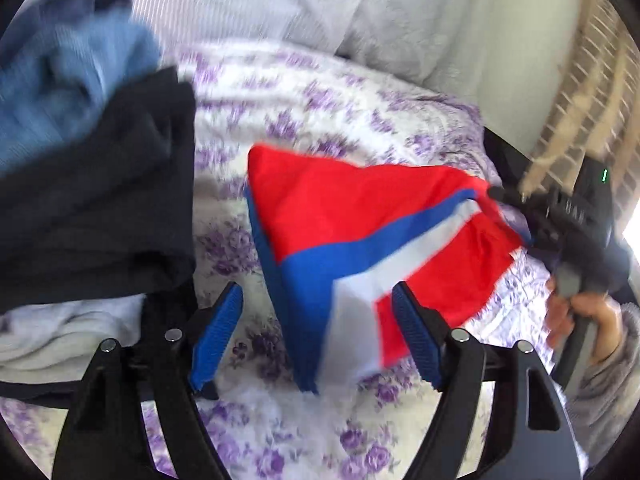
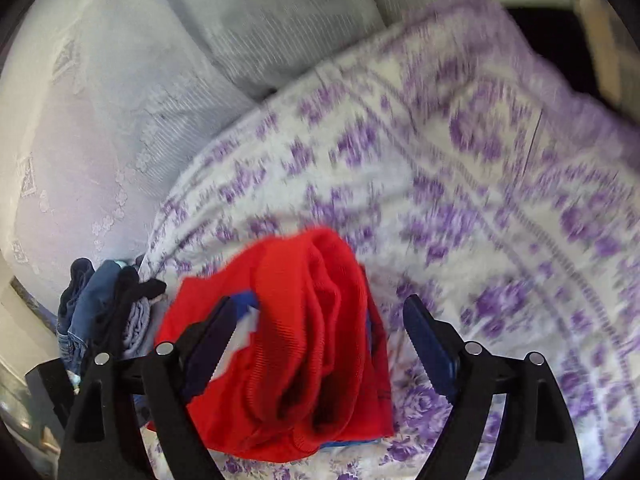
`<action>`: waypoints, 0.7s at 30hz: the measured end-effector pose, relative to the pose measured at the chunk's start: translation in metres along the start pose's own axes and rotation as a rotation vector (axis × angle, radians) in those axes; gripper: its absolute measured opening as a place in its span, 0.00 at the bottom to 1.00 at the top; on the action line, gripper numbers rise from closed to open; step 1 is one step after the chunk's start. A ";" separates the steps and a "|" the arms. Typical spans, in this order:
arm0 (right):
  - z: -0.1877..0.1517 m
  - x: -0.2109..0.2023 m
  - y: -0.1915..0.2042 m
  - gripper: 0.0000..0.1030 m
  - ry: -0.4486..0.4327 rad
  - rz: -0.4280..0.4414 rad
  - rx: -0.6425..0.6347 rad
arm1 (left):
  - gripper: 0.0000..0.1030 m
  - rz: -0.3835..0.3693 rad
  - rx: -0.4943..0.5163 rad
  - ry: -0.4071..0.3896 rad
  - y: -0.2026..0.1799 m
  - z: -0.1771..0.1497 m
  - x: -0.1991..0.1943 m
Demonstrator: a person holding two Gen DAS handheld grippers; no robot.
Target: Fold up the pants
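Note:
The pants [image 1: 340, 216] are red with a blue and white stripe. They lie half folded and rumpled on a bedspread with purple flowers [image 1: 320, 112]. My left gripper [image 1: 316, 336] is open, its blue pads [image 1: 216, 340] standing on either side of the near striped corner without pressing on it. In the right wrist view the red cloth [image 2: 288, 360] is bunched between the spread fingers of my right gripper [image 2: 320, 344], which is open too. At the right edge of the left wrist view a hand [image 1: 576, 312] holds the right tool, close to the pants' far corner.
A heap of other clothes, a black garment [image 1: 100, 200] and blue ones [image 1: 60, 88], lies left of the pants; the right wrist view shows it as a heap [image 2: 104, 312]. Pale pillows [image 1: 420, 20] sit at the head of the bed. A wicker piece [image 1: 580, 100] stands beyond the bed's right edge.

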State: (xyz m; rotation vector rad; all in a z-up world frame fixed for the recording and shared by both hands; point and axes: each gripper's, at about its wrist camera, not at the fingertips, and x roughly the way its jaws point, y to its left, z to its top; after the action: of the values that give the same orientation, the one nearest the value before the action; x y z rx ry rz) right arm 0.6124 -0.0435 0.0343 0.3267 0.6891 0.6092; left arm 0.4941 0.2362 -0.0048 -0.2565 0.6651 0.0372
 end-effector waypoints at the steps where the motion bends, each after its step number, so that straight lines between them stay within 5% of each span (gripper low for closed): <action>1: 0.002 -0.010 0.010 0.83 -0.037 0.007 -0.027 | 0.73 0.002 0.022 -0.023 -0.005 -0.002 -0.008; 3: 0.006 -0.020 0.029 0.83 -0.069 0.062 -0.069 | 0.75 -0.012 0.062 -0.083 -0.017 -0.002 -0.026; 7: 0.006 -0.004 0.057 0.82 0.032 0.224 -0.074 | 0.81 -0.035 0.126 -0.144 -0.038 0.005 -0.040; 13: -0.007 0.062 0.026 0.83 0.159 0.062 -0.016 | 0.82 0.028 0.153 0.067 -0.039 -0.008 0.027; 17: -0.024 0.072 0.036 0.84 0.135 -0.049 -0.211 | 0.86 0.038 0.204 0.017 -0.045 -0.023 0.032; 21: -0.026 0.073 0.046 0.89 0.125 -0.108 -0.276 | 0.90 0.067 0.198 0.027 -0.052 -0.025 0.028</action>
State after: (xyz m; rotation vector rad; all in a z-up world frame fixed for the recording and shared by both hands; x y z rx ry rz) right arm 0.6200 0.0397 0.0005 -0.0049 0.7276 0.6163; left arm 0.5067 0.1781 -0.0293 -0.0436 0.6991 0.0321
